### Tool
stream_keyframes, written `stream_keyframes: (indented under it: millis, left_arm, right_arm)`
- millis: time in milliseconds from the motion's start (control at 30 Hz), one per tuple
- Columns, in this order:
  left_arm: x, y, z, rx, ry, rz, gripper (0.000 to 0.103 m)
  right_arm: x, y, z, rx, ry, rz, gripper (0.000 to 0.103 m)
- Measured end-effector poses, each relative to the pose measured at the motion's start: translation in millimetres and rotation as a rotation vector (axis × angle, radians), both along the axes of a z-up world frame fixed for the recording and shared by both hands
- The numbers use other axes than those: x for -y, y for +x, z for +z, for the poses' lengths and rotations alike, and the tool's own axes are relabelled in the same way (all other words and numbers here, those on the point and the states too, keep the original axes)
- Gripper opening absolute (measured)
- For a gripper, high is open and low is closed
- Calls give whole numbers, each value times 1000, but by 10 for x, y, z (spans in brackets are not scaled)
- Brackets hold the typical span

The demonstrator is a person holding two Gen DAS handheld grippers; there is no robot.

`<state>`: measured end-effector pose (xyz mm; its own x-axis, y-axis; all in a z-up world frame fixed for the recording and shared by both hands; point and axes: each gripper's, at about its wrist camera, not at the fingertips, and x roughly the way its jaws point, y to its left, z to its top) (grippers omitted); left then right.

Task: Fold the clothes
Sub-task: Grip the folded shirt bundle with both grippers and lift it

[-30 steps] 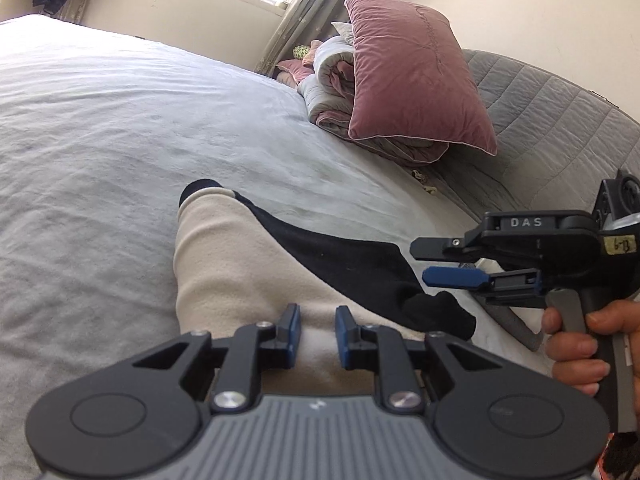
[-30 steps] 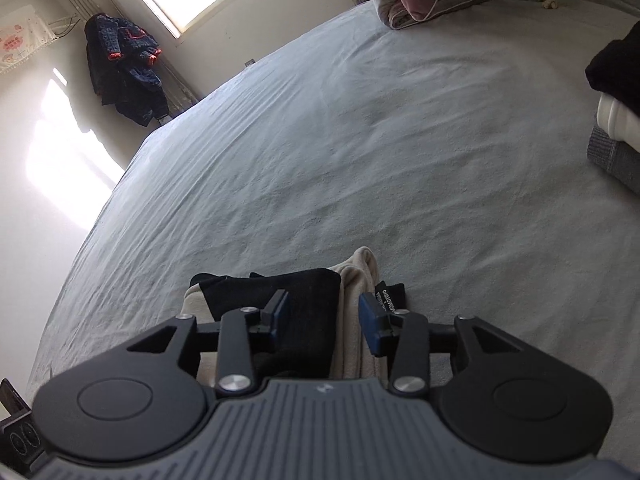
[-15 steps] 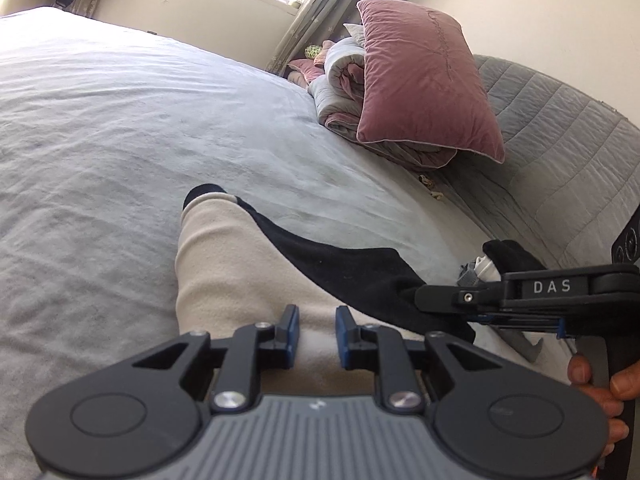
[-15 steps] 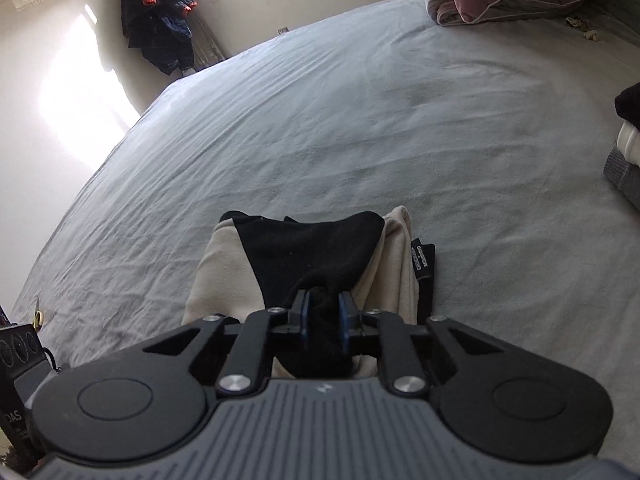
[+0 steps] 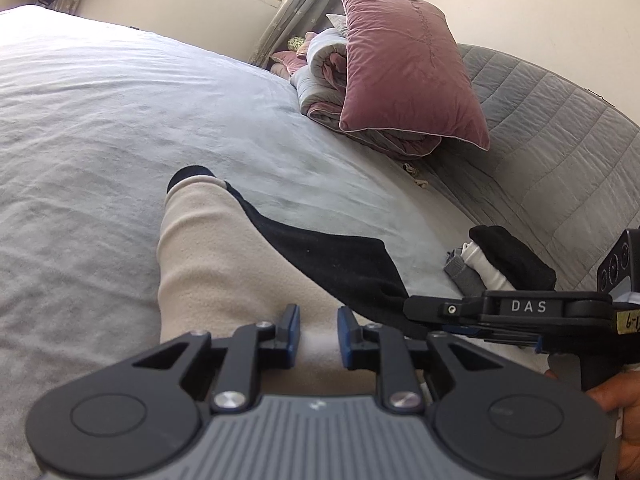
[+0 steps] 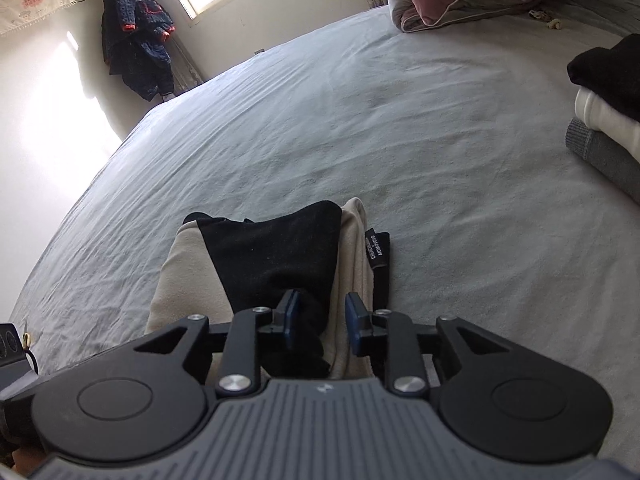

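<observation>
A folded beige-and-black fleece garment [image 5: 224,276] lies on the grey bed sheet [image 5: 100,128]. My left gripper [image 5: 318,332] is at its near edge, shut on a thick fold of beige cloth that bulges between the fingers. In the right wrist view the same garment [image 6: 272,256] shows its black panel on top and a black label [image 6: 377,249] at the right edge. My right gripper [image 6: 322,312] stands partly open, with black and beige cloth lying loose between its fingers. From the left wrist view the right gripper [image 5: 412,312] reaches in from the right over the black part.
A stack of folded clothes [image 6: 604,120], black over white over grey, sits to the right of the garment on the bed. A pink pillow [image 5: 408,76] leans on a rolled quilt by the grey quilted headboard [image 5: 560,152]. A dark jacket [image 6: 136,56] hangs in the far corner.
The right gripper came down onto the garment and closed on the black fold, then its fingers spread apart again. The left gripper kept its hold and barely moved.
</observation>
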<state>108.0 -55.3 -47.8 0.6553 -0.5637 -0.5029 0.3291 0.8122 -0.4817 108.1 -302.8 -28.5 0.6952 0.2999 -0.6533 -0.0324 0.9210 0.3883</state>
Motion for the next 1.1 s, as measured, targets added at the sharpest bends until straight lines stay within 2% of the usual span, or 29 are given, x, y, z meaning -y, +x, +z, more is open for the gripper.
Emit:
stream_keyframes:
  millis: [367,467,533,600,633,667,700,833,867,967,1100]
  left_arm:
    - [109,-31,13,12,-5,-41,26]
    - [106,-58,13,18,-13,-77,26]
    - [63,-83,41,21,-21,-99,26]
    - [-41,-97,98,29,-44,-100,26]
    - [-116,-94,130,30,-60,-89,26]
    - [-198,-76,148,28,-71,-67,28]
    - [-286,-45,156,21,-77,-34,31]
    - [-596,92,113,-37,-97,94,36]
    - [-655,123,87,-59,-105,119,37]
    - [-753,177,-47,-140,-160,153,41]
    - [-812,204,-196,-216,-243,181,45]
  right_arm:
    - [-280,128,68,66,-72,39,33]
    - [-289,197,-30,47,-93,47,34]
    - [-245,220,-132,33,-109,43,27]
    - [-150,200,-168,35,-97,26,26]
    - [-105,181,-170,35,-91,12,29]
    - [-67,163,-163,30,-91,-5,48]
    - [-24,145,-159,27,-82,-20,52]
    - [179,99,-157,8,53,-56,53]
    - [221,98,-158,0,89,-64,56]
    - [301,124,-180,-29,176,-79,65]
    - [327,177,-264,-85,268,-86,68]
